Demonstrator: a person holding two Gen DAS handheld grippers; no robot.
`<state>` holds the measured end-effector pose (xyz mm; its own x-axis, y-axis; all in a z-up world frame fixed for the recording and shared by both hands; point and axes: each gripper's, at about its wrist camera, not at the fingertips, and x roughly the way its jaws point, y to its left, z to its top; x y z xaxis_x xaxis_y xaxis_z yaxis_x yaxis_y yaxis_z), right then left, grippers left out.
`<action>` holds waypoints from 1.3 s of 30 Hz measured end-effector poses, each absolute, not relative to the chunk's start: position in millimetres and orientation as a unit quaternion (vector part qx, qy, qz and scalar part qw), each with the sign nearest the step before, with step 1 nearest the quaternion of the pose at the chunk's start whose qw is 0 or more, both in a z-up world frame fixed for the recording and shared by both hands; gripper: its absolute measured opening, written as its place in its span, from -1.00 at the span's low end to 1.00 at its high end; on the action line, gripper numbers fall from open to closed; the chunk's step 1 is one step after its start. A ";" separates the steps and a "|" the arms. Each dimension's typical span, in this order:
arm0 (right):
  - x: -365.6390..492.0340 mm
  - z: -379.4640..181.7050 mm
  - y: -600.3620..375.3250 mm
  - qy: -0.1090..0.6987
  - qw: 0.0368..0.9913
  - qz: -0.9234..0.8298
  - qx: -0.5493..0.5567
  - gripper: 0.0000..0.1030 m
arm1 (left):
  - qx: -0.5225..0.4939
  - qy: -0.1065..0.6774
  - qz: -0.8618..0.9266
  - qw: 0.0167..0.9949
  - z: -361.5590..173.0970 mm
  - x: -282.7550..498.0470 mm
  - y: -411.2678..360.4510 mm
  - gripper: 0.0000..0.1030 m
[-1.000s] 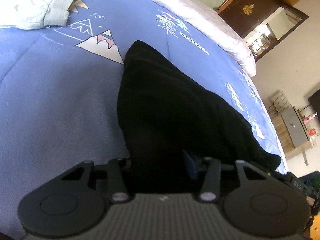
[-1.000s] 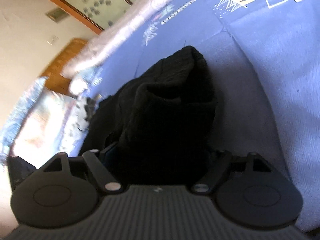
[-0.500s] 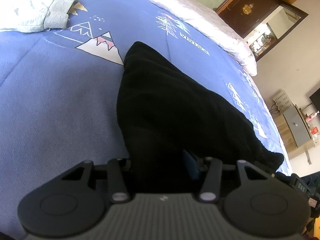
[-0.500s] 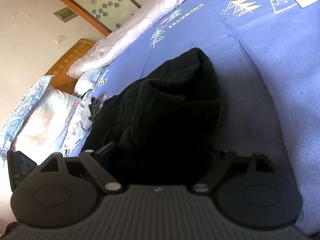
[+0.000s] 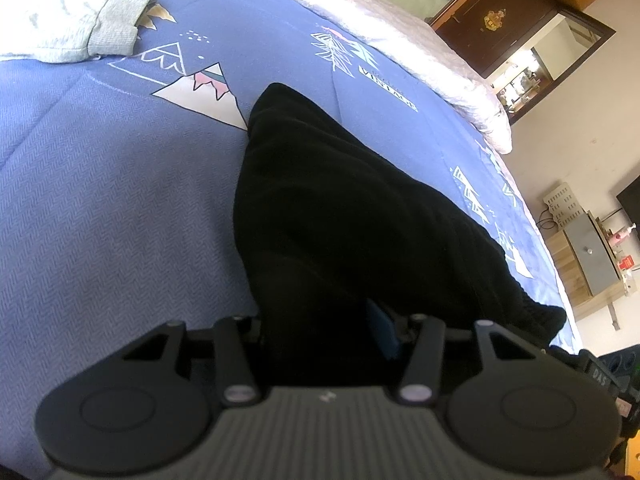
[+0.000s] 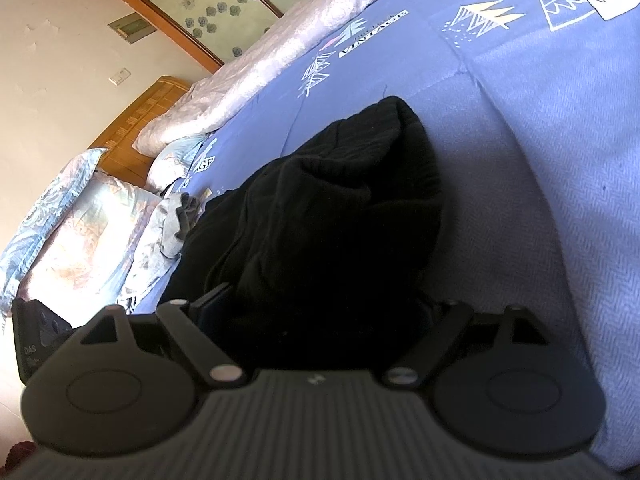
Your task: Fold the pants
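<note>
The black pants (image 5: 360, 208) lie bunched on the blue bedspread (image 5: 100, 200) and rise toward both grippers. In the left wrist view my left gripper (image 5: 320, 320) is shut on a thick wad of the cloth. Its blue right pad (image 5: 380, 332) presses the fabric and the other finger is buried in it. In the right wrist view the pants (image 6: 328, 208) fill the gap of my right gripper (image 6: 324, 304), whose jaws stand wide. Its left finger (image 6: 216, 300) shows beside the cloth and the right finger is hidden under it.
A light grey garment (image 5: 72, 12) lies at the far left of the bed. Pillows (image 6: 68, 232) and a wooden headboard (image 6: 136, 120) are at the head end. A pink quilt (image 5: 400, 36) runs along the far edge, with a dark cabinet (image 5: 500, 20) behind it.
The right gripper's jaws spread a little wider around the pants and its view tilted slightly. The left gripper and the pants stayed put.
</note>
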<state>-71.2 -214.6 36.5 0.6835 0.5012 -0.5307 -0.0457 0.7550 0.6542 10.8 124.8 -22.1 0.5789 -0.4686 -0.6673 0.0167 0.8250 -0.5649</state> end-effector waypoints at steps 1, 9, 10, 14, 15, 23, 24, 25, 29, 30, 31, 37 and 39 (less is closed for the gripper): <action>-71.2 36.5 -214.1 0.365 0.863 0.158 0.311 0.72 | -0.259 0.436 -0.143 0.850 -22.1 10.8 124.8 -0.07; -70.8 36.7 -213.8 0.365 0.863 0.157 0.312 0.72 | -0.259 0.436 -0.142 0.850 -22.3 10.8 124.3 -0.07; -70.7 36.8 -213.9 0.365 0.863 0.157 0.312 0.72 | -0.259 0.436 -0.142 0.850 -22.3 10.9 124.3 -0.06; -70.4 36.9 -215.3 0.366 0.861 0.158 0.315 0.72 | -0.259 0.436 -0.143 0.850 -22.4 10.8 124.1 -0.06; -70.1 36.9 -215.9 0.366 0.861 0.158 0.317 0.72 | -0.259 0.436 -0.143 0.850 -22.4 10.9 124.1 -0.06; -68.8 35.3 -222.3 0.367 0.850 0.162 0.341 0.71 | -0.259 0.435 -0.143 0.850 -22.5 10.9 123.4 -0.05; -68.7 35.4 -222.3 0.367 0.850 0.162 0.341 0.71 | -0.260 0.435 -0.143 0.850 -22.6 10.8 123.3 -0.05; -68.9 35.6 -221.9 0.367 0.850 0.162 0.342 0.71 | -0.259 0.435 -0.143 0.850 -22.6 10.9 123.3 -0.05; -69.0 35.9 -222.0 0.367 0.849 0.162 0.343 0.71 | -0.260 0.435 -0.144 0.850 -22.0 9.6 122.2 -0.04; -69.0 35.8 -222.1 0.367 0.849 0.162 0.343 0.71 | -0.260 0.435 -0.144 0.850 -21.9 9.4 121.8 -0.04; -69.1 35.8 -221.9 0.366 0.849 0.162 0.344 0.71 | -0.260 0.435 -0.144 0.850 -22.0 9.5 122.1 -0.04; -69.5 35.2 -221.2 0.365 0.849 0.162 0.346 0.71 | -0.260 0.434 -0.144 0.850 -21.6 9.2 121.1 -0.04; -69.7 35.2 -221.1 0.365 0.849 0.162 0.346 0.71 | -0.260 0.434 -0.144 0.850 -21.7 9.3 121.1 -0.04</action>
